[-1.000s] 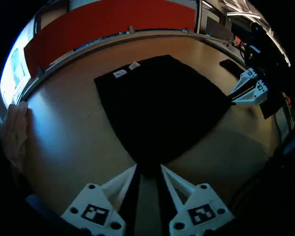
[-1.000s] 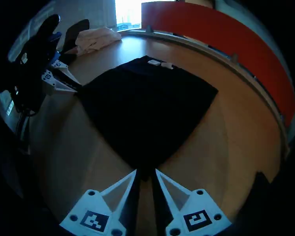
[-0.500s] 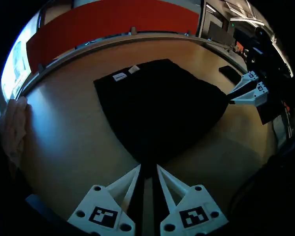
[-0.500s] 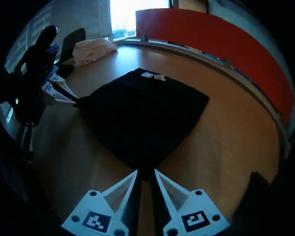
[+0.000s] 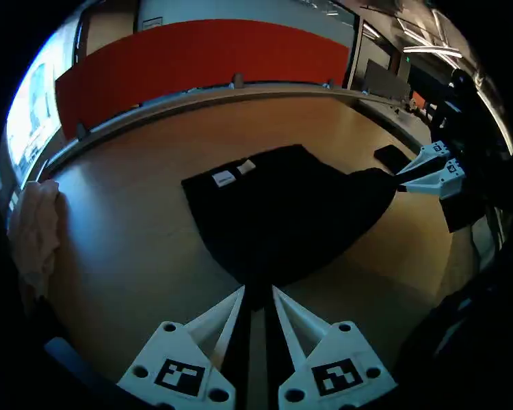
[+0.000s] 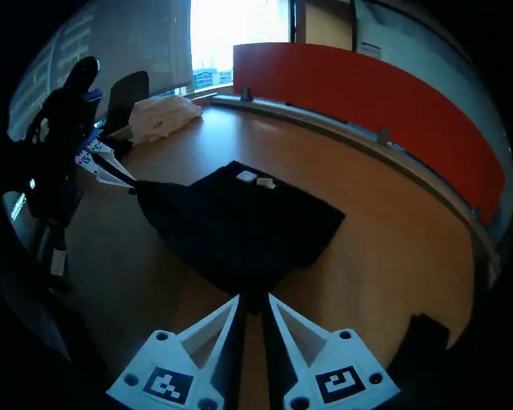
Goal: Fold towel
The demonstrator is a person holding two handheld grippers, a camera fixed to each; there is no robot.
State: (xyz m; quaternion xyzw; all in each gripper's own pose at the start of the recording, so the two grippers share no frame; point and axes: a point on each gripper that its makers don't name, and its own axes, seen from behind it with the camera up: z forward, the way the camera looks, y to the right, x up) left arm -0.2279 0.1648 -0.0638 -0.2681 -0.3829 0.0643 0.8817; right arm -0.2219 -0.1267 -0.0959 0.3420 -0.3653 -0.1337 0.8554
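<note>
Black cloth towel (image 5: pixel 284 205) lies spread on a light brown wooden table (image 5: pixel 120 225), ahead of the fingers of both grippers; each gripper has one of its near corners.

Left gripper view: the white two-finger left gripper (image 5: pixel 258 290) has its fingers drawn narrow, with a towel corner pinched between the tips. The cloth fans out forward from there. Two small white labels (image 5: pixel 222 179) sit at the far edge of the towel, ahead and slightly left of the fingers. The right gripper (image 5: pixel 400 183) shows off to the right of the fingers, its tips closed on the other near corner, which is raised off the table so the cloth sags between. A pale crumpled cloth (image 5: pixel 34 225) lies far left. A long red partition panel (image 5: pixel 202 55) runs behind the table's far edge.

Right gripper view: the right gripper (image 6: pixel 254 297) also has narrow fingers, and a corner of the towel (image 6: pixel 243 225) is gripped at the tips. The left gripper (image 6: pixel 130 186) is to the left of these fingers, with its corner lifted and the edge hanging in folds. The labels (image 6: pixel 246 176) lie straight ahead. The table (image 6: pixel 393 232) is bare to the right of the fingers. The pale cloth (image 6: pixel 161 116) is far ahead on the left, and the red panel (image 6: pixel 366 89) ahead on the right.
</note>
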